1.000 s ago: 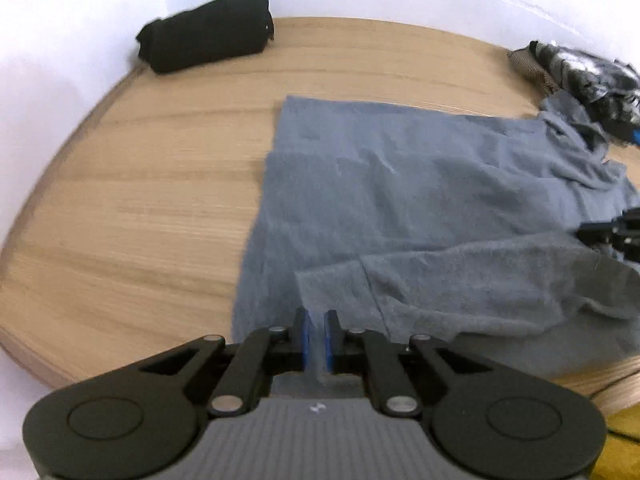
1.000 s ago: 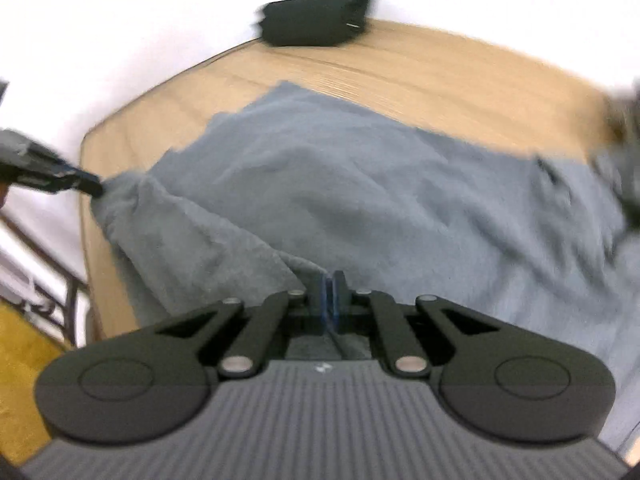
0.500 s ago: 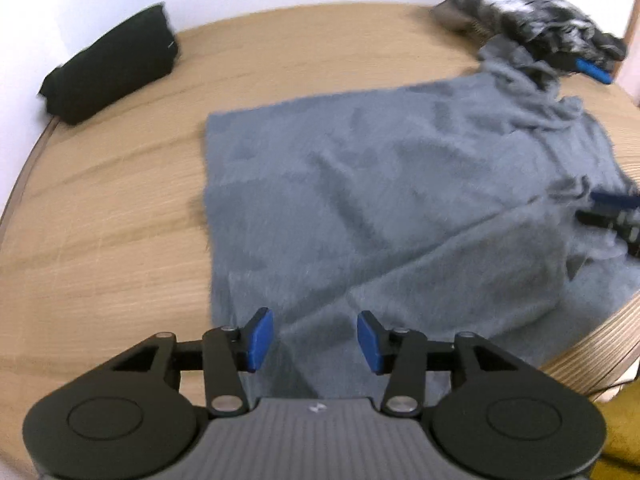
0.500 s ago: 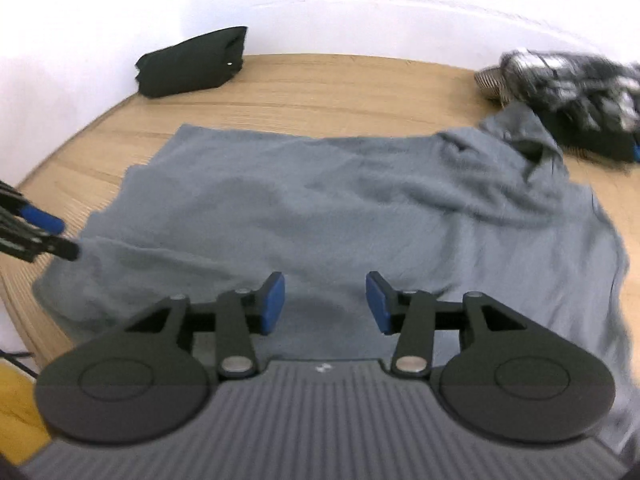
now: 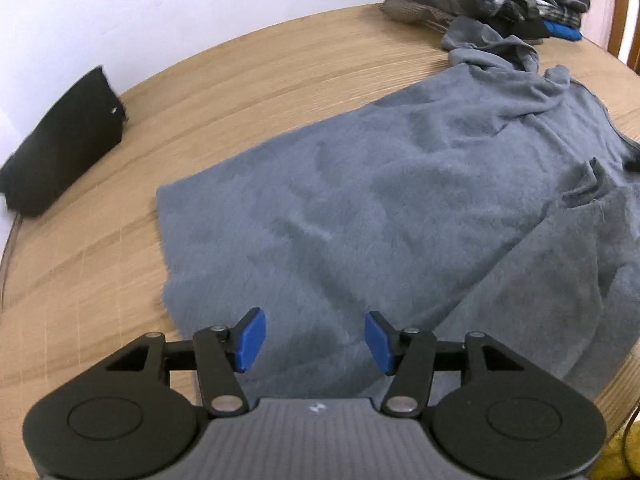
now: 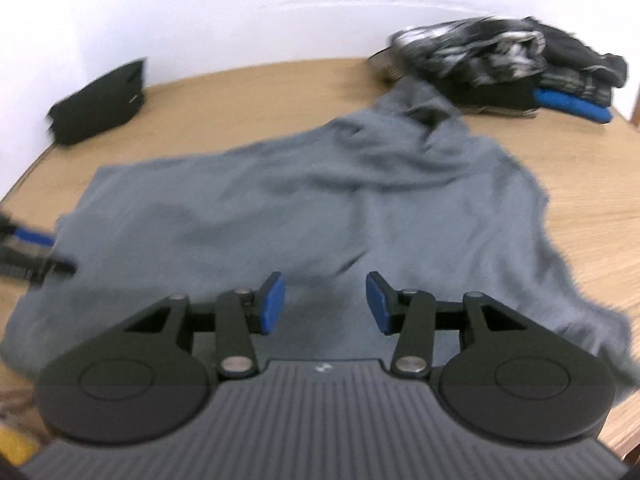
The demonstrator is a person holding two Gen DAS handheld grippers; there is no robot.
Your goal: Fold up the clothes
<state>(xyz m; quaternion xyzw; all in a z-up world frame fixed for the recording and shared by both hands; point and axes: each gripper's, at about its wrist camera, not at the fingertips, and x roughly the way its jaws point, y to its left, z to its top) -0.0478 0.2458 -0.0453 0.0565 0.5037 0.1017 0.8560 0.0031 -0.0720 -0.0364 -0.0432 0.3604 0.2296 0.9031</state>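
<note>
A grey fleece hoodie [image 5: 384,208] lies spread on the round wooden table [image 5: 100,264], hood toward the far right and a sleeve folded across its near right side. My left gripper [image 5: 312,340] hovers open above the hoodie's near left hem, blue pads apart, holding nothing. In the right wrist view the same hoodie [image 6: 320,208] fills the middle, and my right gripper [image 6: 325,303] is open over its near edge. The left gripper's fingers [image 6: 32,240] show at the far left edge of that view, beside the hoodie's corner.
A folded black garment [image 5: 60,152] sits at the table's far left by the white wall. A pile of plaid, black and blue clothes [image 6: 500,68] lies at the far right, touching the hood. A wooden chair back [image 5: 616,4] stands behind the pile.
Both grippers were shut on the hoodie's near edge one second ago; they have let go, opened wide and risen. The hoodie now lies flat with its sleeve folded over.
</note>
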